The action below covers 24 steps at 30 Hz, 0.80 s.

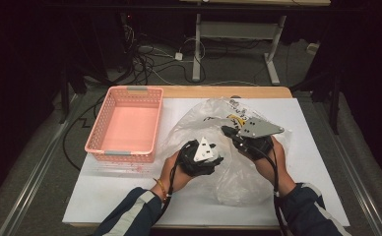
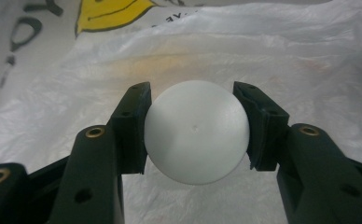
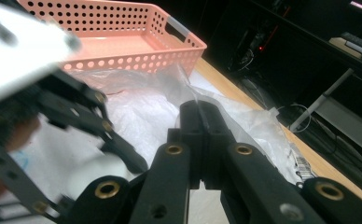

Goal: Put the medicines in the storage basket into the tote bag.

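Left gripper (image 2: 195, 133) clamped on white ball (image 2: 196, 131), pads touching both sides at its widest line, frame centre in left gripper view. In high view, left gripper (image 1: 217, 160) sits lower centre, over plastic bag (image 1: 238, 172). Right gripper (image 3: 201, 119) closed tight on a fold of bag film, centre of right gripper view; in high view at (image 1: 227, 131), centre right, holding bag edge up. Pink basket (image 1: 125, 123) upper left, well apart from both, looks empty.

Risks, as judged:
- Smooth round ball, narrow pad contact: could squirt out if squeeze eases or wrist jerks.
- Dropped ball likely rolls off white sheet (image 1: 105, 196) or vanishes into bag folds.
- Thin film in right grip could tear or slip, mouth collapses over ball.
- Loose film could snag left jaws on exit, dragging bag toward basket.
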### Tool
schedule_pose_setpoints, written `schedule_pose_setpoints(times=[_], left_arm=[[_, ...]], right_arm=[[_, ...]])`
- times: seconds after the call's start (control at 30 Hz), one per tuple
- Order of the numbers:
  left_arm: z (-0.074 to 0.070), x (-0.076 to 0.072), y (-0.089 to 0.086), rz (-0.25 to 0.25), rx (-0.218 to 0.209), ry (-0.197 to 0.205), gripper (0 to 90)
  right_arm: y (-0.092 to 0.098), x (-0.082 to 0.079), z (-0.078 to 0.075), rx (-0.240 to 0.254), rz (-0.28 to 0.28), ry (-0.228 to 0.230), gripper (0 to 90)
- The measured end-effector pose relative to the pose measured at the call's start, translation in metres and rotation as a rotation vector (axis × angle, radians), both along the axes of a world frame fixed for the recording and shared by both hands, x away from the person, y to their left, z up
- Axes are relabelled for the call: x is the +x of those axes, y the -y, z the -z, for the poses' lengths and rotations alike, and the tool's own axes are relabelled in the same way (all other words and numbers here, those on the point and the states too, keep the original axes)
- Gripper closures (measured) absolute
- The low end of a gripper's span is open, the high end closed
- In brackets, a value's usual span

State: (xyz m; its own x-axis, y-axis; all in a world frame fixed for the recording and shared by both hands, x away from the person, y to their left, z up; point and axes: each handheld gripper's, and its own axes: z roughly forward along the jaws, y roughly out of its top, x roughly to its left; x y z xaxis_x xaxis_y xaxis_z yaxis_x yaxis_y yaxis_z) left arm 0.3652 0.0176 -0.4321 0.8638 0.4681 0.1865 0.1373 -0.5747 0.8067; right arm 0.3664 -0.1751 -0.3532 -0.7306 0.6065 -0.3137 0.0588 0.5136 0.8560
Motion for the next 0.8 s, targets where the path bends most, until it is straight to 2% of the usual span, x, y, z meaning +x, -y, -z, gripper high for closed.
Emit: schedule_pose_setpoints(times=[0.03, 0.07, 0.13, 0.3, 0.4, 0.43, 0.63, 0.67, 0.8], left_arm=[[0.01, 0.006, 0.005, 0.002, 0.012, -0.021, 47.8], [0.01, 0.006, 0.005, 0.002, 0.012, -0.021, 47.8], [0.02, 0.012, 0.011, -0.007, 0.027, -0.037, 47.8], [0.025, 0.018, 0.014, -0.042, 0.036, -0.016, 47.7], [0.028, 0.022, 0.014, -0.065, 0.033, -0.019, 46.8], [0.029, 0.023, 0.013, -0.068, 0.024, -0.023, 43.6], [0.017, 0.011, 0.007, -0.063, 0.022, 0.014, 32.6], [0.011, 0.003, 0.003, -0.061, 0.022, 0.041, 30.3], [-0.004, -0.013, -0.007, -0.026, 0.034, 0.079, 29.6]], right_arm=[[0.0, 0.0, 0.001, -0.002, 0.001, -0.003, 90.0], [0.0, 0.001, 0.001, -0.004, 0.0, -0.009, 90.0], [0.0, 0.002, 0.004, -0.01, 0.001, -0.014, 90.0], [0.001, 0.005, 0.008, -0.017, -0.001, -0.027, 90.0], [0.001, 0.006, 0.009, -0.019, -0.003, -0.031, 90.0], [0.001, 0.005, 0.009, -0.021, -0.001, -0.032, 90.0], [0.004, 0.006, 0.01, -0.026, 0.001, -0.036, 90.0], [0.004, 0.006, 0.01, -0.025, 0.001, -0.037, 90.0], [0.004, 0.006, 0.012, -0.038, -0.002, -0.037, 90.0]])
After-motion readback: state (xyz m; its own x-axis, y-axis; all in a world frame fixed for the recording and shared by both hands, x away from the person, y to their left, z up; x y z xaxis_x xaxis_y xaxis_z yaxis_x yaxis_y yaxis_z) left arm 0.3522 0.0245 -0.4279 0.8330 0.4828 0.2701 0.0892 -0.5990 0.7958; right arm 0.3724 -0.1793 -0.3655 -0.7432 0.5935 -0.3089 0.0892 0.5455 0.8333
